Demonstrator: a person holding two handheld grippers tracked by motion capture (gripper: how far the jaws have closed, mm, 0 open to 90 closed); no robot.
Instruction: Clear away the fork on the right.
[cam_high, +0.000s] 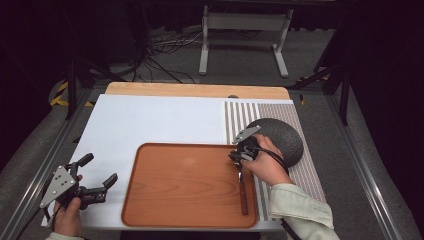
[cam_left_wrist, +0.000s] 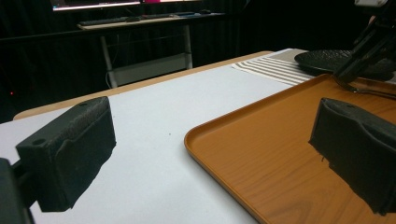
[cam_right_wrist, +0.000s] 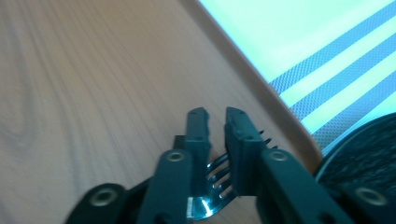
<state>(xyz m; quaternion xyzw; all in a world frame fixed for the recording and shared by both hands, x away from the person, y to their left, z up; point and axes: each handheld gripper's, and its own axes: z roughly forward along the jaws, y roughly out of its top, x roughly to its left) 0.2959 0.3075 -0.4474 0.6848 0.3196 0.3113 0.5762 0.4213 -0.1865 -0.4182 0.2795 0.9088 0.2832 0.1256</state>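
Observation:
A fork (cam_high: 243, 192) with a dark wooden handle lies along the right side of the brown wooden tray (cam_high: 180, 185). My right gripper (cam_high: 239, 163) is over the fork's metal head, its jaws nearly together around it. In the right gripper view, the gripper (cam_right_wrist: 217, 116) shows a narrow gap, with the fork's tines (cam_right_wrist: 219, 176) between and behind the jaws, low over the tray (cam_right_wrist: 93, 93). My left gripper (cam_high: 100, 169) rests on the white table left of the tray, open and holding nothing. The left gripper (cam_left_wrist: 215, 154) looks across the tray's corner (cam_left_wrist: 261, 154).
A dark round plate (cam_high: 281, 138) sits on a striped placemat (cam_high: 300, 165) just right of the tray, close behind my right hand. White table surface (cam_high: 150, 120) stretches left and behind the tray. A metal stand (cam_high: 245, 35) and cables are on the floor beyond.

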